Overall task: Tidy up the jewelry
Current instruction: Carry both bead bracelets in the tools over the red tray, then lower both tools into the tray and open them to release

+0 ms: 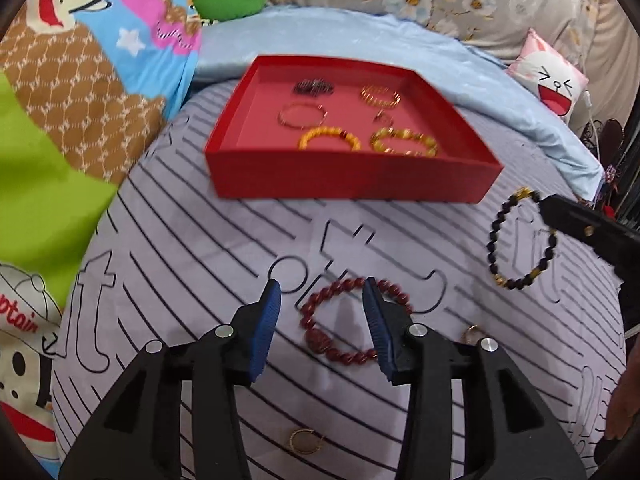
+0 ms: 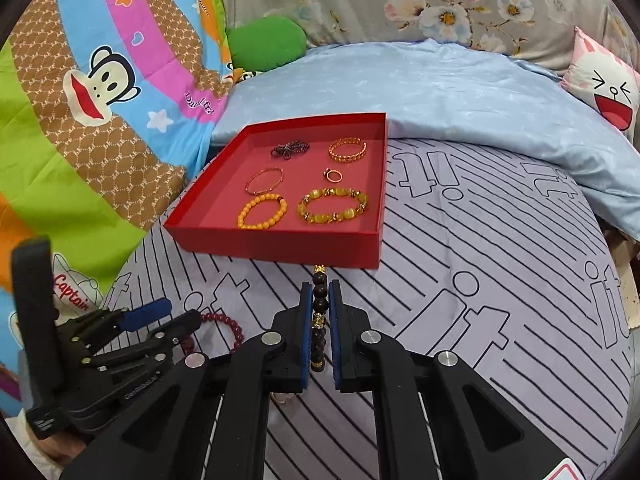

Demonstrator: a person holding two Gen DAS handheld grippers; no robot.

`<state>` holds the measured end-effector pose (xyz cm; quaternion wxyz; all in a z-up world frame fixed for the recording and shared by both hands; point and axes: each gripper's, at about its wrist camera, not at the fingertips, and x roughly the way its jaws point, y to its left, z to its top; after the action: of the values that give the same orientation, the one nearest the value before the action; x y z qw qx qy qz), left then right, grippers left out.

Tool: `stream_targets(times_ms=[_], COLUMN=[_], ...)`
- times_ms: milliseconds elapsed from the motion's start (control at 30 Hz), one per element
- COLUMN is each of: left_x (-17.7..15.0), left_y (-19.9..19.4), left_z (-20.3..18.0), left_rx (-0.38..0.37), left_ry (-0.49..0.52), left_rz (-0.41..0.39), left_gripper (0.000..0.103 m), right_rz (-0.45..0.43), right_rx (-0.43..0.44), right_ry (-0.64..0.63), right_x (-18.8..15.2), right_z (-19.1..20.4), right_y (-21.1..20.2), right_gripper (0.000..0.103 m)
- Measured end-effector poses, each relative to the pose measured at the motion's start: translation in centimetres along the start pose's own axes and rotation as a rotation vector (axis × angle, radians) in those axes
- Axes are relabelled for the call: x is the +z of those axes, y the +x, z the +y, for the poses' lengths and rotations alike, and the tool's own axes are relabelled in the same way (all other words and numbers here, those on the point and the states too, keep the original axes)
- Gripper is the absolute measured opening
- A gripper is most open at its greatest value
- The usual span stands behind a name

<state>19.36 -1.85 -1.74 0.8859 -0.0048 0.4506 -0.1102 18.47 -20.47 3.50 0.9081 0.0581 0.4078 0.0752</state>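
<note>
A red tray (image 1: pixel 352 178) (image 2: pixel 280 246) on the striped bed holds several bracelets and rings. My left gripper (image 1: pixel 324 292) is open just above a dark red bead bracelet (image 1: pixel 352 320) that lies on the sheet; it also shows in the right wrist view (image 2: pixel 224 330), with the left gripper (image 2: pixel 160 316) beside it. My right gripper (image 2: pixel 321 286) is shut on a dark bead bracelet with gold beads (image 2: pixel 319 312) and holds it raised in front of the tray. In the left wrist view that bracelet (image 1: pixel 516 240) hangs from the right gripper (image 1: pixel 548 204).
A gold ring (image 1: pixel 304 440) lies on the sheet near me and another ring (image 1: pixel 474 334) sits right of the red bracelet. A blue pillow (image 2: pixel 460 92) lies behind the tray. A cartoon quilt (image 2: pixel 100 100) is heaped at left.
</note>
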Motion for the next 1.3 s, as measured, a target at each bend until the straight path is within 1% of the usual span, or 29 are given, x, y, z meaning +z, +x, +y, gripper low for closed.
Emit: stream_targets(times_ms=[133, 200, 267, 367, 500, 567, 667, 767, 933, 1000, 1167, 1300], left_x=[-0.8, -1.0, -1.1, -0.9, -0.6, -0.4, 0.4, 1.8, 5.2, 6.6, 11.5, 14.8], left_y=[1.2, 1.3, 1.3, 1.5, 1.5, 1.2, 0.2, -1.1, -3.2, -3.7, -4.6, -3.6], left_z=[0.1, -0.2, -0.4, -0.4, -0.2, -0.2, -0.4, -0.6, -1.4, -1.7, -2.5, -2.7], left_rx=[-0.009, 0.000, -0.001, -0.010, -0.041, -0.047, -0.075, -0.114, -0.174, -0.183, -0.217, -0.216], left_ry=[0.015, 0.028, 0.038, 0.041, 0.027, 0.027, 0.013, 0.002, 0.010, 0.024, 0.058, 0.062], left_rz=[0.034, 0.024, 0.018, 0.020, 0.030, 0.025, 0.003, -0.026, -0.091, -0.115, -0.187, -0.216], left_gripper=[0.039, 0.037, 0.033, 0.009, 0.008, 0.007, 0.007, 0.007, 0.007, 0.007, 0.007, 0.007], right_rz=[0.007, 0.008, 0.011, 0.013, 0.014, 0.012, 0.008, 0.000, -0.029, -0.045, -0.074, -0.081], right_rx=[0.005, 0.005, 0.006, 0.004, 0.007, 0.008, 0.015, 0.021, 0.021, 0.032, 0.036, 0.046], right_ry=[0.008, 0.008, 0.008, 0.011, 0.016, 0.017, 0.021, 0.017, -0.012, -0.022, -0.050, -0.036], right_x=[-0.1, -0.1, -0.1, -0.1, 0.0, 0.1, 0.5, 1.1, 3.1, 4.5, 8.1, 10.5], right_z=[0.1, 0.1, 0.1, 0.1, 0.1, 0.0, 0.0, 0.1, 0.5, 0.7, 1.1, 1.1], right_y=[0.3, 0.4, 0.5, 0.6, 0.6, 0.5, 0.4, 0.3, 0.0, 0.0, 0.9, 2.4], right_gripper=[0.008, 0.008, 0.008, 0.008, 0.008, 0.008, 0.008, 0.008, 0.008, 0.008, 0.008, 0.008])
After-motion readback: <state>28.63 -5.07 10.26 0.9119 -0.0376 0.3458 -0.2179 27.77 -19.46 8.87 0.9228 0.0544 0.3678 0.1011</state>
